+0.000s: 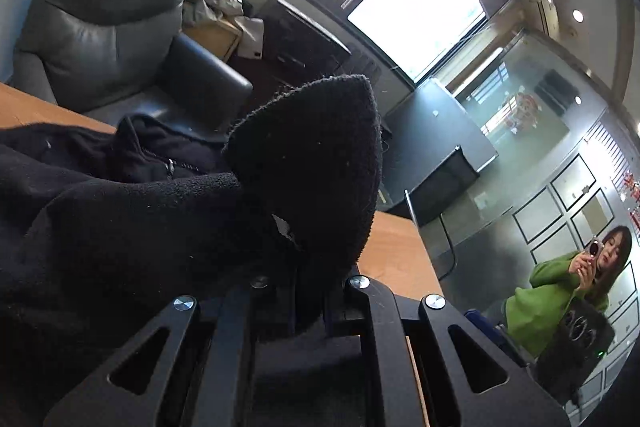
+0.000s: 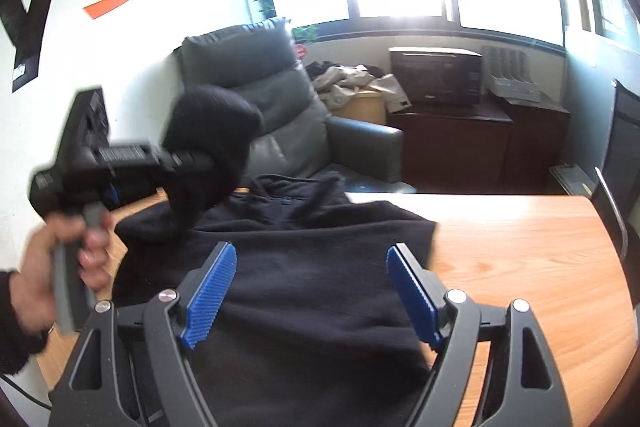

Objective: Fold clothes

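The left gripper [image 2: 200, 161] is clenched on a sleeve [image 1: 304, 163] of the black hoodie [image 2: 312, 267], holding it up above the table [image 2: 520, 259]; the cuff folds over the closed fingers. A hand [image 2: 60, 267] grips its handle over the table's left edge. The right gripper [image 2: 310, 291] hangs released, its blue pads [image 2: 208, 299] spread wide above the hoodie's body. The hoodie lies spread across the table's left half, hood toward the far edge, near a grey armchair [image 2: 280, 107].
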Tool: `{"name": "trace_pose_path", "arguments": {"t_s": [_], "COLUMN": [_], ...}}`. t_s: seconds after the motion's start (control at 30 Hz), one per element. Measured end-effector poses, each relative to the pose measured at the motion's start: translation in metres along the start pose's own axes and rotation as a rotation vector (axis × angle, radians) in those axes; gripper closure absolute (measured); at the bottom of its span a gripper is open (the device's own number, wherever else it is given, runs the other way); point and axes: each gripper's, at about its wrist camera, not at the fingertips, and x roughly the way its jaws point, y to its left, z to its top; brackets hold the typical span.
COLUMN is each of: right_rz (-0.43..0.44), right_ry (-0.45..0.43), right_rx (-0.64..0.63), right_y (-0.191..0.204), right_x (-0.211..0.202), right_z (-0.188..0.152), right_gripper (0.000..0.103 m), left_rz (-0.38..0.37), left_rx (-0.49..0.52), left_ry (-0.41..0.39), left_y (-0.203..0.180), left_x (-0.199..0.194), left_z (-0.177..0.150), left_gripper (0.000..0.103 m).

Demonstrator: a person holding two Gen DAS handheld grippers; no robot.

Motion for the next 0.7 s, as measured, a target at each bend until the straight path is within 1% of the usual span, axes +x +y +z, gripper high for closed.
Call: {"name": "trace_pose_path", "arguments": {"t_s": [0.1, 0.17, 0.2, 0.27, 0.3, 0.33, 0.37, 0.4, 0.43, 0.47, 0.5, 0.53, 0.57, 0.63, 0.67, 0.7], "right_rz": [0.014, 0.04, 0.055, 0.072, 0.081, 0.095, 0.108, 0.123, 0.135, 0.144, 0.152, 0.158, 0.149, 0.13, 0.121, 0.112], "right_ry": [0.0, 0.007, 0.011, 0.021, 0.027, 0.038, 0.05, 0.065, 0.076, 0.092, 0.108, 0.123, 0.135, 0.157, 0.168, 0.18], "right_rx": [0.051, 0.093, 0.112, 0.12, 0.125, 0.13, 0.135, 0.138, 0.138, 0.139, 0.14, 0.142, 0.144, 0.148, 0.149, 0.151], "right_y": [-0.03, -0.045, -0.051, -0.053, -0.054, -0.051, -0.049, -0.044, -0.038, -0.033, -0.028, -0.023, -0.018, -0.009, -0.005, -0.001], "right_x": [-0.003, 0.003, 0.008, 0.02, 0.026, 0.034, 0.042, 0.052, 0.062, 0.072, 0.083, 0.093, 0.101, 0.117, 0.125, 0.133], "right_z": [-0.002, -0.004, -0.005, -0.005, -0.005, -0.005, -0.004, -0.002, -0.001, -0.001, -0.001, -0.001, -0.003, -0.007, -0.009, -0.011], "right_gripper": [0.02, 0.02, 0.02, 0.017, 0.015, 0.012, 0.012, 0.012, 0.01, 0.01, 0.01, 0.01, 0.01, 0.01, 0.01, 0.01], "left_rz": [0.055, 0.108, 0.135, 0.176, 0.19, 0.205, 0.24, 0.248, 0.244, 0.241, 0.258, 0.275, 0.283, 0.307, 0.323, 0.348], "left_rx": [0.039, 0.072, 0.085, 0.117, 0.135, 0.153, 0.175, 0.186, 0.207, 0.228, 0.263, 0.298, 0.322, 0.37, 0.38, 0.384], "left_ry": [0.051, 0.087, 0.111, 0.151, 0.167, 0.182, 0.186, 0.178, 0.161, 0.145, 0.129, 0.112, 0.095, 0.066, 0.057, 0.056], "left_y": [-0.013, -0.01, -0.006, 0.003, 0.006, 0.009, 0.011, 0.01, 0.009, 0.007, 0.006, 0.005, 0.005, 0.015, 0.023, 0.038], "left_x": [0.041, 0.063, 0.07, 0.076, 0.075, 0.074, 0.067, 0.061, 0.049, 0.038, 0.024, 0.011, 0.001, -0.029, -0.033, -0.038], "left_z": [-0.031, -0.043, -0.052, -0.065, -0.069, -0.073, -0.077, -0.081, -0.081, -0.082, -0.083, -0.084, -0.083, -0.083, -0.082, -0.079], "left_gripper": [0.095, 0.095, 0.095, 0.089, 0.084, 0.067, 0.053, 0.033, 0.025, 0.021, 0.016, 0.012, 0.01, 0.001, 0.0, 0.0]}}
